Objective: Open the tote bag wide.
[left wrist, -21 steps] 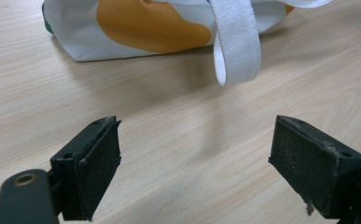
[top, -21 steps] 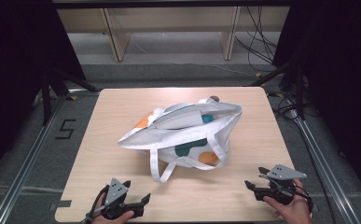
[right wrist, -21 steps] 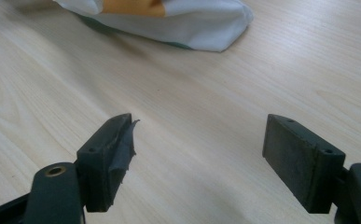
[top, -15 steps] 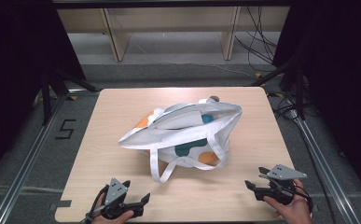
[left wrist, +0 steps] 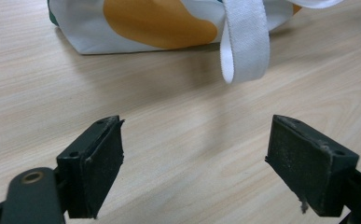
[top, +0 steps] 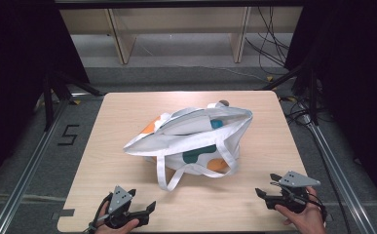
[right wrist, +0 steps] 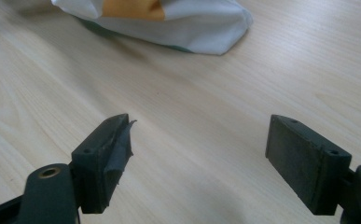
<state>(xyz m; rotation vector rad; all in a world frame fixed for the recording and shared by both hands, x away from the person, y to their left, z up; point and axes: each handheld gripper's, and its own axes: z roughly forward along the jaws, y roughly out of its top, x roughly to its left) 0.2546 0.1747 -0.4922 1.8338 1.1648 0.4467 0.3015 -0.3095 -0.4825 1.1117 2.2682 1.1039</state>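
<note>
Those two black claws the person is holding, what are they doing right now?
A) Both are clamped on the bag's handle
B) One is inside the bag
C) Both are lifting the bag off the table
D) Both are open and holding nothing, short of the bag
D: each gripper view shows its jaws spread wide over bare wood, and the high view shows the left claw and right claw at the near edge, apart from the tote bag.

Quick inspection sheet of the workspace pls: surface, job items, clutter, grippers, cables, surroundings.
Surface: light wooden table, bare apart from the bag.
Job's things: white tote bag with orange and green blobs, lying at mid-table, mouth open; strap loops toward the near edge.
Clutter: nothing seen.
Grippers: left gripper and right gripper open, empty, near the table's near edge, apart from the bag.
Cables: black cables on the floor beyond the table.
Surroundings: wooden shelving behind; floor marker "5".
</note>
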